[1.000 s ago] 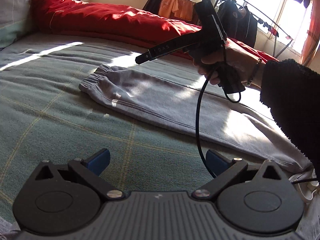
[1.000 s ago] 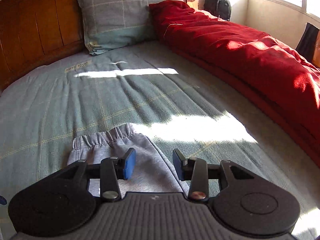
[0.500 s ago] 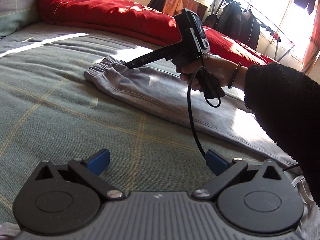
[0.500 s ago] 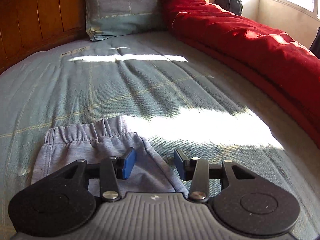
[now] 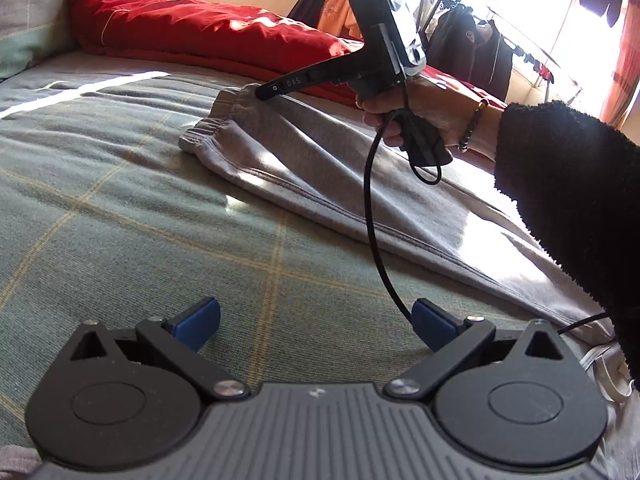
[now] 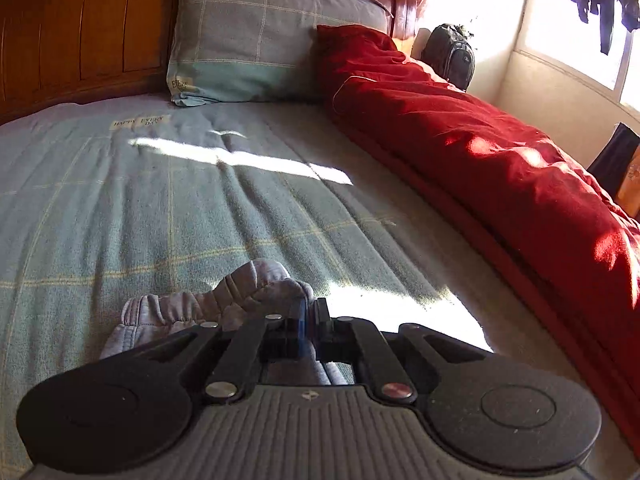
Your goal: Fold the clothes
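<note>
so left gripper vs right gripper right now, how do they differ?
Left gripper: jaws wide apart, nothing between them, only bedspread in the gap. Right gripper: jaws shut, pinching the bunched cuff of the grey sweatpants.
Left gripper sits short of the sweatpants; right gripper is on them at the cuff end.
Shared: same black body, blue pads, both angled down at the bed.

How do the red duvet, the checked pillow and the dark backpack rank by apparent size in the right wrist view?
1. red duvet, largest.
2. checked pillow.
3. dark backpack, smallest.
The backpack stands farthest from the camera, so its true size is uncertain.
</note>
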Demonstrator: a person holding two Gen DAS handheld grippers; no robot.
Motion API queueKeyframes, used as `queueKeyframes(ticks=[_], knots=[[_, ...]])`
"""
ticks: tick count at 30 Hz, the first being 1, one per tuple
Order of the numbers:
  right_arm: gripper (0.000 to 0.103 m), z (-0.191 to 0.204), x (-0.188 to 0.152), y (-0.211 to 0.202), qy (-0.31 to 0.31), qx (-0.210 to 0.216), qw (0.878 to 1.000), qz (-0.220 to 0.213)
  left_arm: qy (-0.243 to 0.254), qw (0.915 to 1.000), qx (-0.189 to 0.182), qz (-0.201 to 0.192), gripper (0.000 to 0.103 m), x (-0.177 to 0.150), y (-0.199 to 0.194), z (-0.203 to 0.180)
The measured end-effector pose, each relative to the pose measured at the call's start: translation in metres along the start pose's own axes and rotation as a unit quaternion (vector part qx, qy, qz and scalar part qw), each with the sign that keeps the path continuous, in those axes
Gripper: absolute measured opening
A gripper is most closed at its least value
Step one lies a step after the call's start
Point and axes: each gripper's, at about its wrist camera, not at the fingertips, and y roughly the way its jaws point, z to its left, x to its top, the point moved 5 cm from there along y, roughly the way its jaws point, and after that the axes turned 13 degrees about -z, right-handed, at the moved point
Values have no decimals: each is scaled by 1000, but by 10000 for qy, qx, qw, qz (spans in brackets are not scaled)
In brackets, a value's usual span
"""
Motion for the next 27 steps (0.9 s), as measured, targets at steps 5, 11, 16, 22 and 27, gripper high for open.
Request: queueKeyframes(ticks=[5,11,16,22,27], knots=[[14,-9,-21,22,43,-574,9978,331,-11,10000,-25,24,101,-1,1,1],[35,9,-7,7,-24,-610,9981,122,-9,10000,-73,1,101,-1,0,1],[37,60,4,-13,205,693,9966,397,-3,9999,-107,-58,101,1,-3,-1],[34,96,-15,2,-211,716,9924,980,-25,9999,-114,-80,101,1,-5,-2],[6,95,-18,5,227,938,9914,886,-24,9999,-94,-57,101,0,-3,-1]])
